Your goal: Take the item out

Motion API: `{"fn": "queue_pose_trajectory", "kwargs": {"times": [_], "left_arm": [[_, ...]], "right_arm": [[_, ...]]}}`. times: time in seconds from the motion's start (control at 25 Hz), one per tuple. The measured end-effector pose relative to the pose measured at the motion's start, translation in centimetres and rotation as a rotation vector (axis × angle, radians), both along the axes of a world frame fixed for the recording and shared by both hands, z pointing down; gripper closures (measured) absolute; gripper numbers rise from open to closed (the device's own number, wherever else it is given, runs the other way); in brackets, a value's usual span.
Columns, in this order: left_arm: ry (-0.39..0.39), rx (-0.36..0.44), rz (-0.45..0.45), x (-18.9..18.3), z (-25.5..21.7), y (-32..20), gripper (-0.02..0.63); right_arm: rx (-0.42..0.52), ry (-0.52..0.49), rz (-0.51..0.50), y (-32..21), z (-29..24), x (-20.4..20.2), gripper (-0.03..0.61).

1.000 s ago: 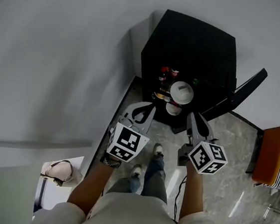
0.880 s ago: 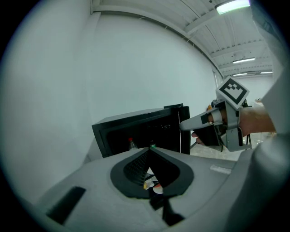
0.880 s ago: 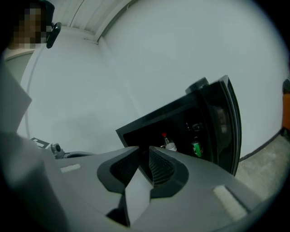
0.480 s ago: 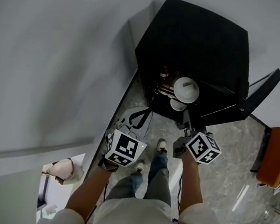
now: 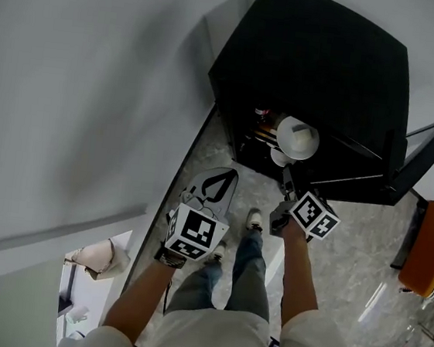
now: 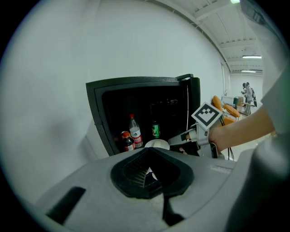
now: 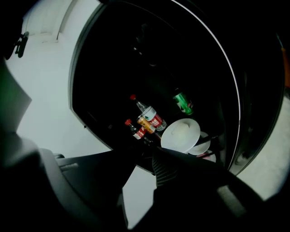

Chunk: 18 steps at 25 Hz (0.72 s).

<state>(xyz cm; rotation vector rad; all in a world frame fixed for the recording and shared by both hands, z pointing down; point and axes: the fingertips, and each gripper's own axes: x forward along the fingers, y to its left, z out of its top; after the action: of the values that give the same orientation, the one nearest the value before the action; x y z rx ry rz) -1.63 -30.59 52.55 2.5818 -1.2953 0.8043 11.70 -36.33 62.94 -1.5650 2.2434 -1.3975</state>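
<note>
Right, my right gripper (image 5: 287,186) at the open black cabinet (image 5: 316,56), jaws opening, nothing between them, white round dish (image 5: 297,137) on its shelf just ahead, left gripper (image 5: 214,182) closed, empty, well clear.

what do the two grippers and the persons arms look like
The left gripper and right gripper each have a grey body, black ribbed jaws and a white cube with black square markers. The right gripper's jaws are opening, with nothing between them. The person wears short pale sleeves, forearms bare.
</note>
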Motion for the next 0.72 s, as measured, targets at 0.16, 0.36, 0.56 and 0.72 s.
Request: {"fn": "queue_pose_trajectory", "kwargs": {"times": [0.16, 0.36, 0.56, 0.72], "left_arm": [[-0.004, -0.024, -0.002, 0.1, 1.5, 0.1, 0.607], [-0.01, -0.042, 0.001, 0.6, 2.6, 0.0, 0.607], [-0.008, -0.057, 0.004, 1.0, 3.6, 0.0, 0.607], [-0.01, -0.072, 0.006, 1.2, 4.3, 0.3, 0.607]], "right_arm": [[-0.051, -0.118, 0.025, -0.8, 2.7, -0.7, 0.428], [-0.105, -0.188, 0.114, -1.8, 5.8, -0.2, 0.43], [-0.151, -0.183, 0.132, -2.4, 8.8, -0.3, 0.426], [-0.179, -0.243, 0.208, -3.1, 10.5, 0.3, 0.426]]}}
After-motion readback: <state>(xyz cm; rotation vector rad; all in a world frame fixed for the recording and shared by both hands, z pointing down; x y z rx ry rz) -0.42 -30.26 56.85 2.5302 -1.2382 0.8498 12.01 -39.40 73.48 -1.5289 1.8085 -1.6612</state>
